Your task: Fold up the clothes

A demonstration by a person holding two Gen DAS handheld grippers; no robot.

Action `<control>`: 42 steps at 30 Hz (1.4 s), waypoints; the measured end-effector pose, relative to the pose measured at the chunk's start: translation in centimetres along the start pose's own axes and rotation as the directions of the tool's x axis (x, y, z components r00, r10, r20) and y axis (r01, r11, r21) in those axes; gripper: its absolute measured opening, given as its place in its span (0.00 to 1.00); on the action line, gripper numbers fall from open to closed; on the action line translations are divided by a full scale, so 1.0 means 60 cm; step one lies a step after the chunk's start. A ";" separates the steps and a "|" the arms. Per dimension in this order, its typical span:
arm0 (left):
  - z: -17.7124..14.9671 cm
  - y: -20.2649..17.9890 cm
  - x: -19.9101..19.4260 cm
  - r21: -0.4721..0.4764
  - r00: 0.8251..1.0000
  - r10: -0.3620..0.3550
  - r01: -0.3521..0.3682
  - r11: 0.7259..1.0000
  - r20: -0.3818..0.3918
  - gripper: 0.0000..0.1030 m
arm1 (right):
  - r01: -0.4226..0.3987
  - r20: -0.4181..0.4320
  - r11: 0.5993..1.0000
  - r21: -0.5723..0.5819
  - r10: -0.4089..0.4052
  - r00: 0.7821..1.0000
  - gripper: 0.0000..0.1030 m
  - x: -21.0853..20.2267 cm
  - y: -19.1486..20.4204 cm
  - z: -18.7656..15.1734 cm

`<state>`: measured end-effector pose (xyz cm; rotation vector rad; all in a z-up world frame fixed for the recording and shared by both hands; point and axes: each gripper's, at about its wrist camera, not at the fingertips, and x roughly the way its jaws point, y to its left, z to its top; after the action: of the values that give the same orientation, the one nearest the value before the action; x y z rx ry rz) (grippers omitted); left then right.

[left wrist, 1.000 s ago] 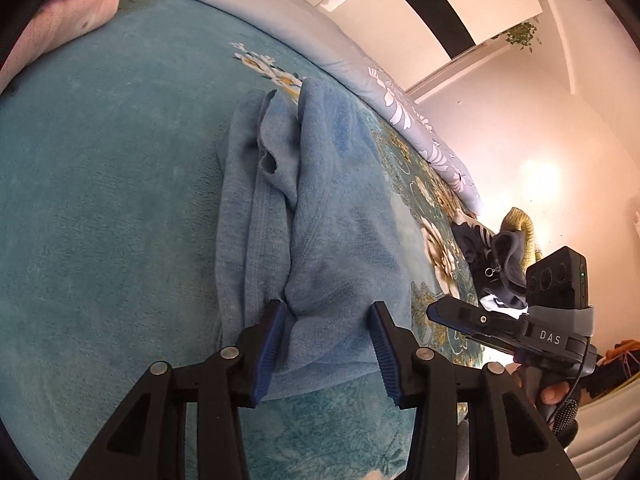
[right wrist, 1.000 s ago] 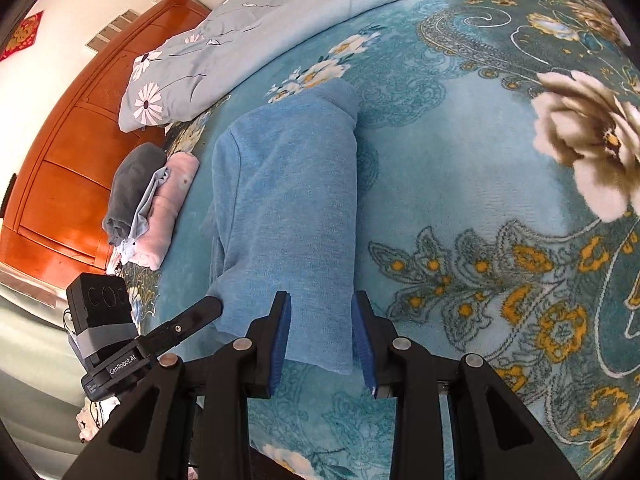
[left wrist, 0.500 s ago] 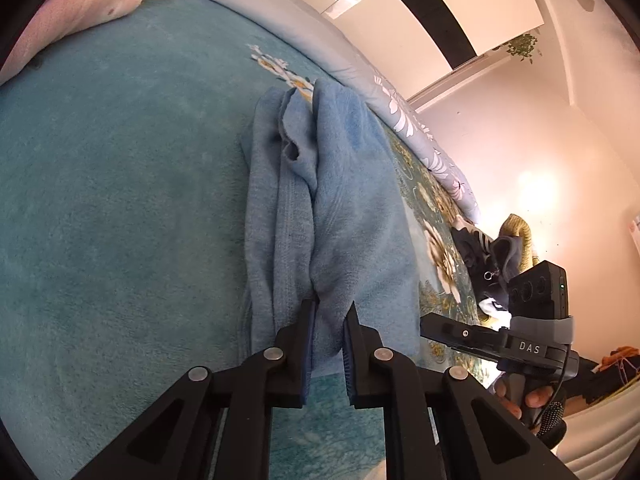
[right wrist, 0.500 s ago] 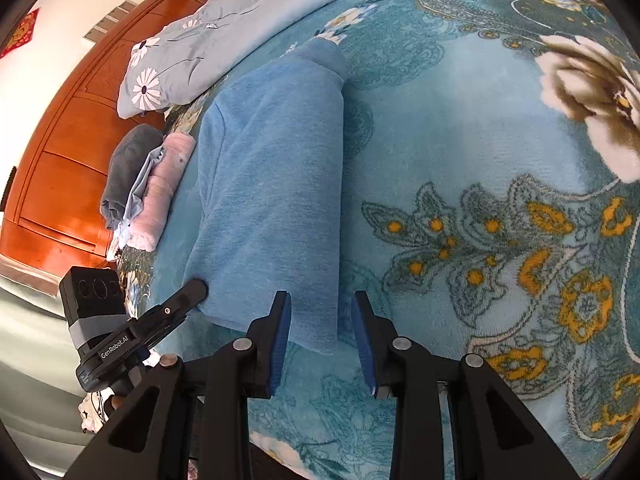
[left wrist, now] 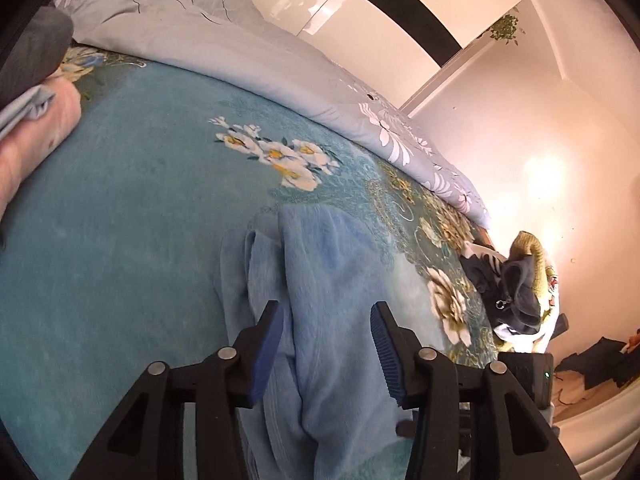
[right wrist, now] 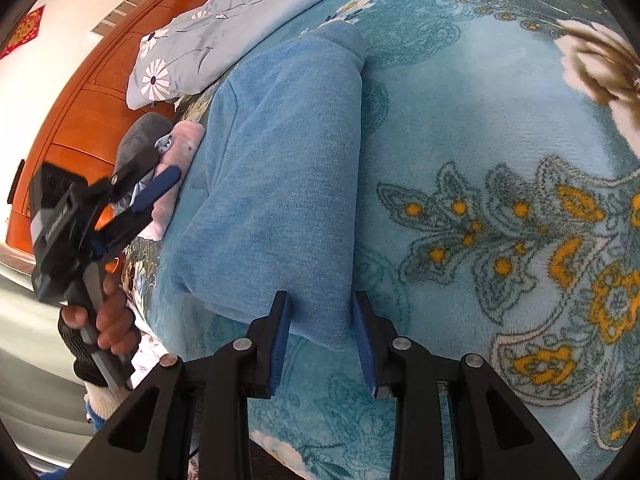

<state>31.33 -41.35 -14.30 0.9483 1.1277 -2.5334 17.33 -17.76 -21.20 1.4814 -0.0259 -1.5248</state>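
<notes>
Counting first: one light-blue fleece garment (right wrist: 280, 184), two grippers, one teal floral blanket (right wrist: 500, 128) under everything, one grey-blue flowered duvet (left wrist: 224, 40) bunched along the blanket's far edge, one small stack of folded clothes (right wrist: 168, 168) in grey, pale blue and pink beside the wooden headboard (right wrist: 88, 120), one dark jumble of clothes (left wrist: 512, 284) at the bed's other edge. Lying flat on the blanket, folded lengthwise into a long narrow band, long axis running straight away from both cameras toward the duvet; near hem closest to the grippers, narrower far end pointing at the duvet. Seen from the left wrist camera as two or three stacked lengthwise folds, loose edges to the left. Left gripper (left wrist: 326, 352) raised over the near end, jaws opening, blue pads well apart and clear of the fleece, cloth passing beneath the gap but not pinched. Right gripper (right wrist: 322, 336) low at the near right corner of the hem, jaws partly apart, corner of the fleece sitting between the pads; whether the pads press it, cannot tell. Held by a bare hand (right wrist: 108, 320) at the left of the right wrist view, the other tool blurred.
</notes>
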 end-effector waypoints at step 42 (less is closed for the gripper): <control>0.040 0.122 0.094 -0.132 0.991 -0.060 0.044 0.990 -0.117 0.66 | -0.079 0.020 0.997 0.027 0.078 0.997 0.34 0.022 -0.005 -0.014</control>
<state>28.98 -47.72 -20.99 1.0629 1.3505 -2.4361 18.07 -17.93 -22.59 1.4710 -0.1155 -1.4800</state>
